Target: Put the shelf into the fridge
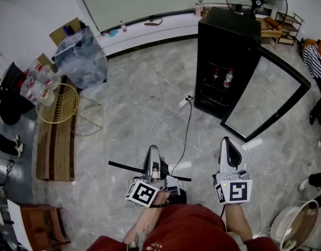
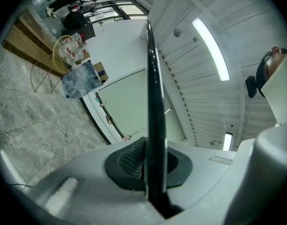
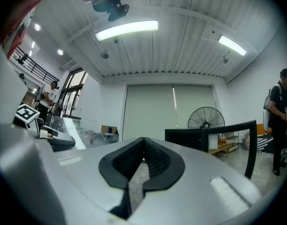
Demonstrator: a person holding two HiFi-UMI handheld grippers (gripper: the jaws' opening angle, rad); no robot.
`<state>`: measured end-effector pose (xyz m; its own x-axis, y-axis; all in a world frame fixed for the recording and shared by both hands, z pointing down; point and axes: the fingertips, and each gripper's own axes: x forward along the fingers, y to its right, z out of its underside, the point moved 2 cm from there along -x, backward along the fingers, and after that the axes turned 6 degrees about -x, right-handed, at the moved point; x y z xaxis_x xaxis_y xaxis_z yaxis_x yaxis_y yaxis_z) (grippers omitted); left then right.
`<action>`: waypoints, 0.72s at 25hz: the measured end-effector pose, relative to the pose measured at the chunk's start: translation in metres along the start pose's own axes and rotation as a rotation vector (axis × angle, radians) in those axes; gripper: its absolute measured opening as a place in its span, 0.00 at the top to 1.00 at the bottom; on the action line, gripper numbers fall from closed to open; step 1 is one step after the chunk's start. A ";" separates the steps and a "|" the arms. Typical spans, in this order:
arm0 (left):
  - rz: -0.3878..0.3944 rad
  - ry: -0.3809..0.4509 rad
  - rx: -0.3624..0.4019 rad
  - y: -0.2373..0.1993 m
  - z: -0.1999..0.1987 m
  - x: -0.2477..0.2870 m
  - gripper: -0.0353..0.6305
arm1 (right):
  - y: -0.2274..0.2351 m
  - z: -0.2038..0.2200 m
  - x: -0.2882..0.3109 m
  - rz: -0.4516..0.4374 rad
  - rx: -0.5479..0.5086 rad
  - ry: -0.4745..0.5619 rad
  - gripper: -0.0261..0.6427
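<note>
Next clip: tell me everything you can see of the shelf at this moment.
The shelf shows as a long, thin, dark strip, with a paler glassy edge along it in the left gripper view. It is off the floor, carried crosswise and sticking out to both sides of the left claw, whose jaws are shut on it near its middle. Nothing else touches it. It is not yet in the fridge, which stands further off with its door open.
</note>
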<state>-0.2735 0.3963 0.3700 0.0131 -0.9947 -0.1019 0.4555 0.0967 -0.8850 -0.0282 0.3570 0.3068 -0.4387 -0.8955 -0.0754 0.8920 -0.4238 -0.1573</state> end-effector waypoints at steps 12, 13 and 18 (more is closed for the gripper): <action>-0.002 -0.003 -0.050 -0.039 -0.028 0.057 0.92 | -0.011 0.013 0.070 -0.006 0.020 -0.028 0.96; 0.000 -0.006 -0.052 -0.042 -0.030 0.062 0.92 | -0.013 0.013 0.076 -0.003 0.016 -0.028 0.96; 0.012 -0.030 -0.064 -0.054 -0.042 0.088 0.92 | -0.018 0.015 0.096 0.024 0.003 -0.038 0.96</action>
<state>-0.3342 0.3054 0.3898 0.0457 -0.9940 -0.0995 0.3971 0.1094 -0.9112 -0.0852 0.2764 0.3167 -0.4129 -0.9098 -0.0416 0.9025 -0.4026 -0.1528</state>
